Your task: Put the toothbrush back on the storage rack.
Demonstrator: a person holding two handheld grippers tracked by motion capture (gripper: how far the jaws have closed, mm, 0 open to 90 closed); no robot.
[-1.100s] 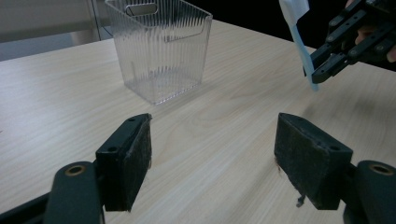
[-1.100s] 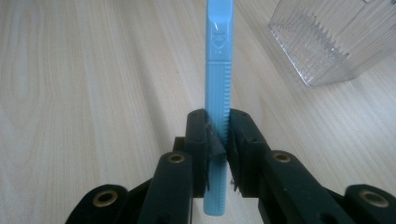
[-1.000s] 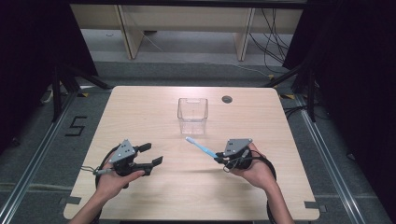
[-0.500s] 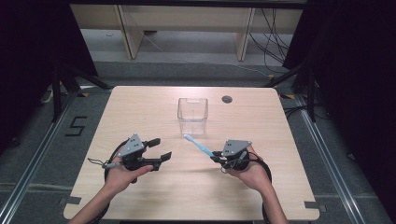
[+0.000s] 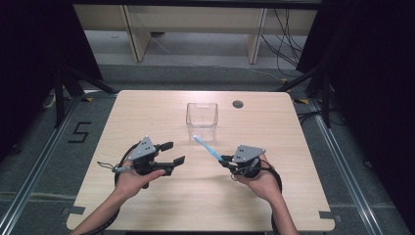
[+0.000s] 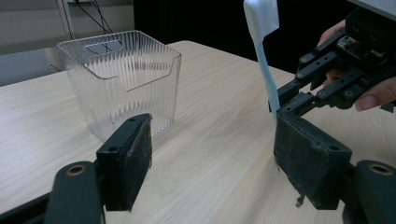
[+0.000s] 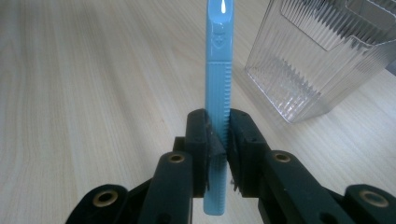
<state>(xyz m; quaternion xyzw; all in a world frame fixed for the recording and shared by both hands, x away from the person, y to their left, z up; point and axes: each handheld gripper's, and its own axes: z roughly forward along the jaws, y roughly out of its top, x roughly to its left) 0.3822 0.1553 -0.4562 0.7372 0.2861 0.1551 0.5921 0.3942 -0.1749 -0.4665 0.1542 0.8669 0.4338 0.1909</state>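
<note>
A light blue toothbrush points its white head toward a clear ribbed plastic container at the table's middle back. My right gripper is shut on its handle. The right gripper view has the handle clamped between the jaws of that gripper, with the container ahead on the right. My left gripper is held above the table left of the brush, open and empty. In the left gripper view its own jaws frame the container, the toothbrush and the right gripper.
The light wooden table has a dark round cable hole near its back edge, right of the container. A "5" mark is on the floor to the left. Shelf legs and cables stand behind the table.
My left gripper has moved right and a little away from the person, toward the toothbrush, staying open. The right gripper and the toothbrush have held still.
</note>
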